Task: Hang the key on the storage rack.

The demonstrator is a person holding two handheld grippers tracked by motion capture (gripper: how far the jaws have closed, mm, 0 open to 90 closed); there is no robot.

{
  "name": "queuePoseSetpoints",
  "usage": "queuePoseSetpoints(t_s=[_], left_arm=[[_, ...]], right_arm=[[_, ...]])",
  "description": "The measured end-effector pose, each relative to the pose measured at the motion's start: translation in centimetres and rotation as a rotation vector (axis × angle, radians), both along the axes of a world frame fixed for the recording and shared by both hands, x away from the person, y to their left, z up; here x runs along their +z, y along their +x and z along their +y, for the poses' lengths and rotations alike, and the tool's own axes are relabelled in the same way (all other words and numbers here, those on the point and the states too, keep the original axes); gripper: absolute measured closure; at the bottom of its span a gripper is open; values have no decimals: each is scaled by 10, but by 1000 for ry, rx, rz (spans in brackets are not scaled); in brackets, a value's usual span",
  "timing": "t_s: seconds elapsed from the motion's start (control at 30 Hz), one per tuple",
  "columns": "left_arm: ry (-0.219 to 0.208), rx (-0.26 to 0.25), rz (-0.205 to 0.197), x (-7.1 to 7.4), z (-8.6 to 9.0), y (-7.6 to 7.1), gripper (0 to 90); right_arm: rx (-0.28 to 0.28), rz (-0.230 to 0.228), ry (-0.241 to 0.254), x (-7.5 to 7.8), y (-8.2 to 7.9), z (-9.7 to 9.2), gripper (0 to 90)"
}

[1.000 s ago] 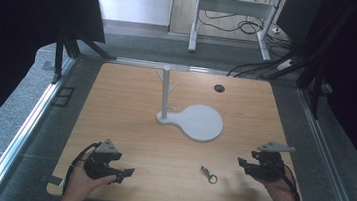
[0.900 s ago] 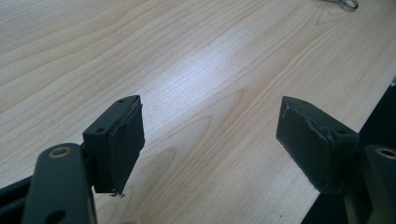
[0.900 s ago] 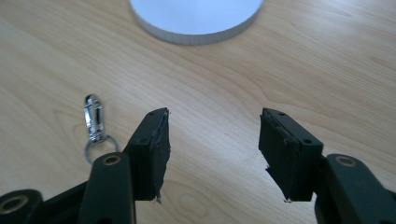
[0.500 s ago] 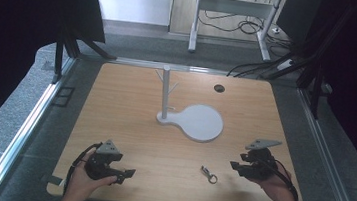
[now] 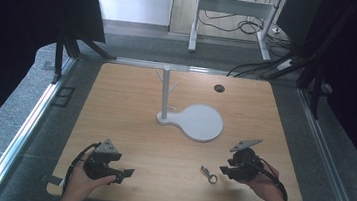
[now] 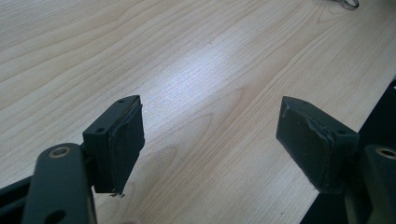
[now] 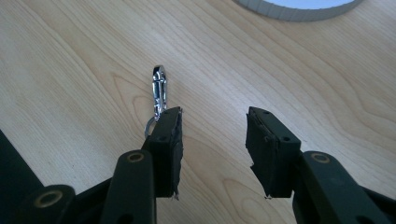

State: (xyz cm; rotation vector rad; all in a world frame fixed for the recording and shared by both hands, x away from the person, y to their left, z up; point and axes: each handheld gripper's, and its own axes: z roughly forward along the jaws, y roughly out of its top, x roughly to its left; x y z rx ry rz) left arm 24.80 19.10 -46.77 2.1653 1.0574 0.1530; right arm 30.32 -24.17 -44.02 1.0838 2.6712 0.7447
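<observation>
- The tabletop is a pale wood-grain board with rounded corners, bare over most of its face, with a soft patch of reflected light on the grain in the left gripper view.
- A small dark round hole sits near the far edge, at about 1 o'clock from the board's middle.
- A white stand rests just past the middle: a flat round base with a slim upright post at its 9 o'clock end, short pegs branching near the top.
- The metal clip, a shiny snap hook with a ring, lies flat on the wood at about 5 o'clock from the middle, well short of the stand's base.
- The right tool is held low over the tabletop just at 3 o'clock of the clip; its jaws have just been closing and stand at a middling gap, with bare wood between the pads.
- In the right gripper view the clip lies just outside the left jaw, at about 11 o'clock from the gap, its ring partly hidden behind that jaw; whether they touch I cannot tell.
- The left tool is at 7 o'clock near the front edge, jaws spread wide with nothing between them.
- Around the board run metal rails and a grey carpeted floor; dark curtains hang at both sides.
- Beyond the far edge stand white frame legs and a tangle of black cables on the floor.
</observation>
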Motion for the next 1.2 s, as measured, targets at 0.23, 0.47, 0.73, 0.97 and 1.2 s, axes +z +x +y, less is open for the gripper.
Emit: queuePoseSetpoints(t_s=[0.23,0.47,0.73,0.97,1.2], left_arm=[[-2,1,-1,0,0,0,238],[-1,0,1,-1,0,0,238],[-3,0,-1,0,0,0,238],[-1,-4,0,0,0,0,239],[-1,-6,0,0,-1,0,238]], right_arm=[[32,20,-12,-5,2,13,592],[74,53,-42,-9,5,30,626],[96,110,-83,-14,10,47,659],[110,134,-136,-20,13,57,675],[118,157,-169,-28,15,62,676]])
